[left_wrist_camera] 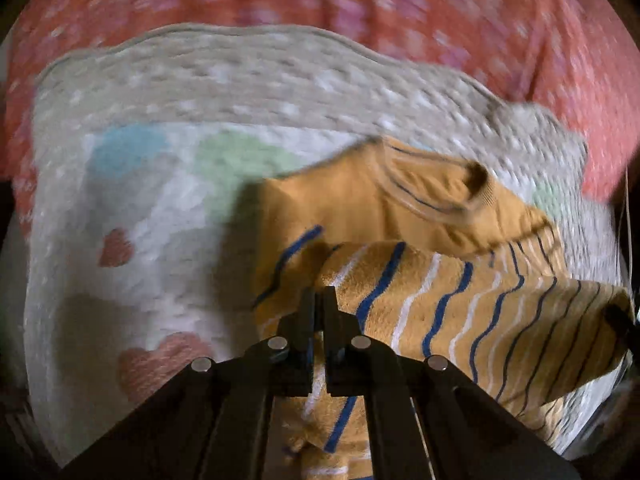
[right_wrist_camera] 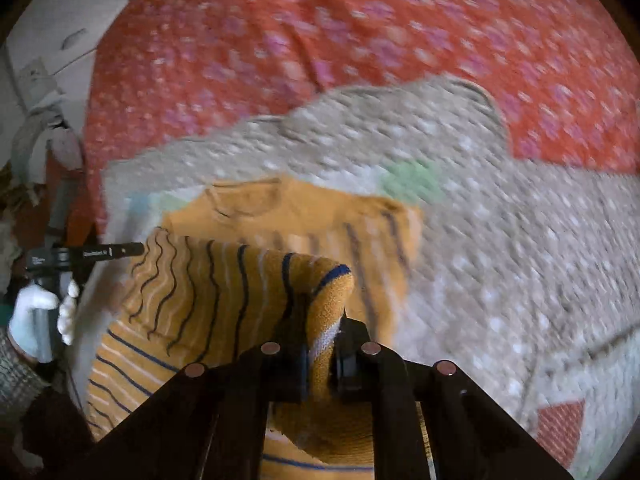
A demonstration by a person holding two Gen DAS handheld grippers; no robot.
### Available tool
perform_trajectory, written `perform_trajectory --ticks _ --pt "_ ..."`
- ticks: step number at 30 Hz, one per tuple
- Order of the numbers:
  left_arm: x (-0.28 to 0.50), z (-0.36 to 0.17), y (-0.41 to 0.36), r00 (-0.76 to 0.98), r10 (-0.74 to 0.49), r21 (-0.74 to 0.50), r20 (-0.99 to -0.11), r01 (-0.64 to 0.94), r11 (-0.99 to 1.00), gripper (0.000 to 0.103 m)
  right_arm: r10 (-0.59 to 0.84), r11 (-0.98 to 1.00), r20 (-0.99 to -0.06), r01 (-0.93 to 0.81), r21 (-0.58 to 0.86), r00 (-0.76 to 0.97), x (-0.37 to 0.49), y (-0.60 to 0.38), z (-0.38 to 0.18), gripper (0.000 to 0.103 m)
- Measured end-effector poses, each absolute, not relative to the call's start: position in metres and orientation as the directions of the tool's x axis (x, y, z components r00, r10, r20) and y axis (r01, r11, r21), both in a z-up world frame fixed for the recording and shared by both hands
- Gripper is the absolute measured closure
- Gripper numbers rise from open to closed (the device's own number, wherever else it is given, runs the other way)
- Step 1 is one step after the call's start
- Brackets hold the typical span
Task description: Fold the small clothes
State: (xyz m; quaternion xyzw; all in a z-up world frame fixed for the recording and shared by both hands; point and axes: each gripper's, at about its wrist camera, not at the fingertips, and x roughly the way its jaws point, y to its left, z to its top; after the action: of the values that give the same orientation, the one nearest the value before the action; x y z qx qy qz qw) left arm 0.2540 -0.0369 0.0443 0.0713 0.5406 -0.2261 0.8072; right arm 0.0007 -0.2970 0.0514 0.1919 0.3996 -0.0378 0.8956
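A small mustard-yellow top with wavy blue and white stripes (left_wrist_camera: 440,304) lies partly lifted over a pale knitted blanket (left_wrist_camera: 160,208). My left gripper (left_wrist_camera: 319,300) is shut on its near left edge and holds it up. My right gripper (right_wrist_camera: 326,332) is shut on the other near edge of the top (right_wrist_camera: 224,292), which drapes over the fingers. The collar end (right_wrist_camera: 244,200) lies flat on the blanket (right_wrist_camera: 500,240) beyond. The left gripper also shows in the right wrist view (right_wrist_camera: 132,249), held by a white-gloved hand.
The blanket, with heart and colour patches, lies on a red bedspread with pink flowers (right_wrist_camera: 360,40). Clutter and a wall (right_wrist_camera: 44,80) stand at the far left of the right wrist view. A red patch (right_wrist_camera: 560,428) shows at the lower right.
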Motion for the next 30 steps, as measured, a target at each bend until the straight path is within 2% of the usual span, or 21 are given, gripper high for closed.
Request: perform_trajectory --ticks 2,4,6,8,10,11,12,14,16,18,21,22,23,24,25,28,30 --pt "0.265 0.038 -0.025 0.318 -0.256 -0.123 -0.913 0.384 0.915 0.100 0.093 0.926 -0.756 0.222 0.305 0.648 0.026 -0.294 0.039 0.092" --pt "0.276 0.025 -0.021 0.283 -0.225 -0.113 -0.932 0.362 0.925 0.099 0.039 0.932 -0.816 0.274 0.238 0.577 0.054 -0.296 0.013 0.083" --pt "0.284 0.002 -0.025 0.221 -0.157 -0.072 -0.963 0.350 0.934 0.093 -0.095 0.930 -0.881 0.356 0.087 0.463 0.070 -0.301 -0.016 0.070" --pt "0.280 0.001 -0.024 0.210 -0.164 -0.081 -0.964 0.355 0.931 0.090 -0.092 0.909 -0.866 0.396 0.128 0.492 0.059 -0.308 -0.013 0.061" --pt "0.267 0.017 -0.012 0.239 -0.236 -0.139 -0.942 0.363 0.921 0.086 -0.091 0.885 -0.841 0.430 0.177 0.533 0.039 -0.313 0.001 0.051" --pt "0.260 0.024 -0.003 0.244 -0.264 -0.164 -0.933 0.366 0.916 0.075 -0.102 0.879 -0.831 0.441 0.181 0.546 0.027 -0.315 0.010 0.046" --pt "0.253 0.030 0.006 0.253 -0.279 -0.177 -0.926 0.361 0.916 0.063 -0.109 0.879 -0.825 0.442 0.181 0.555 0.017 -0.316 0.016 0.044" --pt "0.237 0.041 0.031 0.274 -0.310 -0.210 -0.910 0.340 0.917 0.054 -0.108 0.873 -0.810 0.445 0.200 0.576 -0.008 -0.316 0.028 0.042" --pt "0.212 0.041 0.055 0.242 -0.361 -0.275 -0.901 0.325 0.905 0.053 -0.096 0.852 -0.803 0.465 0.239 0.588 -0.032 -0.316 0.035 0.041" --pt "0.192 0.032 0.064 0.202 -0.389 -0.318 -0.899 0.310 0.896 0.046 -0.054 0.837 -0.805 0.467 0.287 0.591 -0.050 -0.309 0.031 0.041" --pt "0.165 0.013 0.059 0.127 -0.429 -0.377 -0.894 0.302 0.876 0.045 -0.018 0.834 -0.814 0.458 0.308 0.581 -0.073 -0.288 0.022 0.041" --pt "0.161 0.011 0.055 0.129 -0.432 -0.379 -0.893 0.301 0.875 0.046 -0.012 0.840 -0.819 0.450 0.303 0.574 -0.076 -0.280 0.019 0.041" --pt "0.154 0.011 0.048 0.140 -0.415 -0.356 -0.899 0.320 0.878 0.057 -0.005 0.849 -0.826 0.439 0.294 0.563 -0.080 -0.271 0.017 0.041" --pt "0.146 0.010 0.040 0.160 -0.356 -0.289 -0.921 0.331 0.898 0.091 0.002 0.858 -0.835 0.428 0.284 0.551 -0.085 -0.261 0.016 0.041" --pt "0.145 0.012 0.041 0.145 -0.364 -0.304 -0.920 0.322 0.897 0.095 0.000 0.864 -0.840 0.423 0.274 0.543 -0.092 -0.252 0.016 0.041" --pt "0.144 0.023 0.068 0.172 -0.377 -0.341 -0.910 0.207 0.917 0.096 -0.008 0.875 -0.847 0.413 0.251 0.531 -0.104 -0.239 0.018 0.041" --pt "0.138 0.027 0.091 0.230 -0.299 -0.266 -0.926 0.165 0.950 0.103 -0.029 0.879 -0.853 0.419 0.227 0.522 -0.108 -0.239 0.019 0.041"
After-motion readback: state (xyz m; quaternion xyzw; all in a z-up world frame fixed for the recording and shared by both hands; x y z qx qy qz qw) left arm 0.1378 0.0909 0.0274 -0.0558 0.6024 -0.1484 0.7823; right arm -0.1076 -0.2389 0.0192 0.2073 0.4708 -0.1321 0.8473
